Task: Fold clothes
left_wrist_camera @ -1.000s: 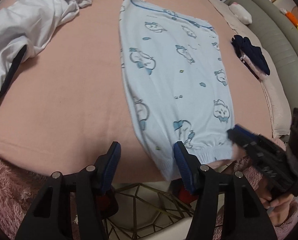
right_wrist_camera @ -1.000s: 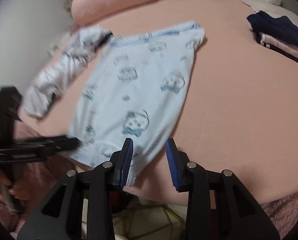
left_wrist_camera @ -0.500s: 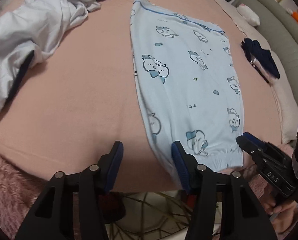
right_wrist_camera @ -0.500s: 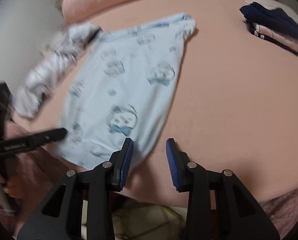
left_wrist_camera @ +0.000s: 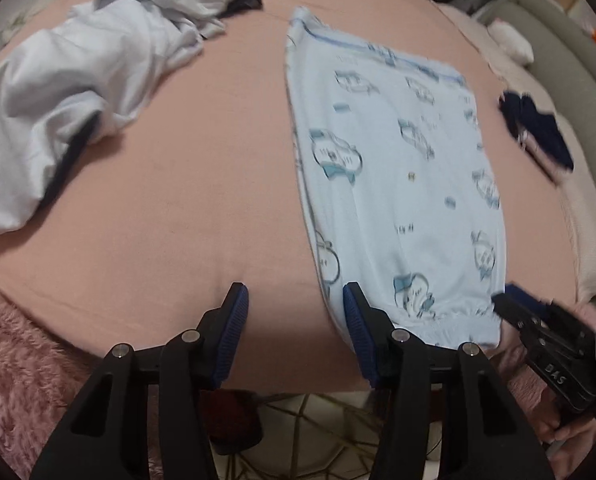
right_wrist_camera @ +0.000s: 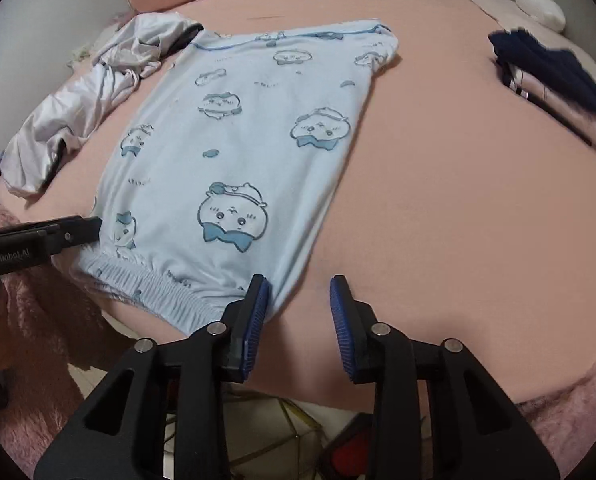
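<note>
- Both claws, left claw (left_wrist_camera: 293, 312) and right claw (right_wrist_camera: 300, 304), are now nearer the garment's waistband corners, jaws open, empty.
- Blue printed garment (right_wrist_camera: 237, 152) lies flat at frame centre on the bed (right_wrist_camera: 458, 200).
- Risk: pinching the bedsheet together with the thin fabric.

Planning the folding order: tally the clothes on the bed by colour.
Light blue printed garment, laid flat: 1
Pale grey crumpled garment, dark trim: 1
Navy garment, on a pale folded piece, kind unclear: 1
Total: 3 counted; both grippers open and empty.
</note>
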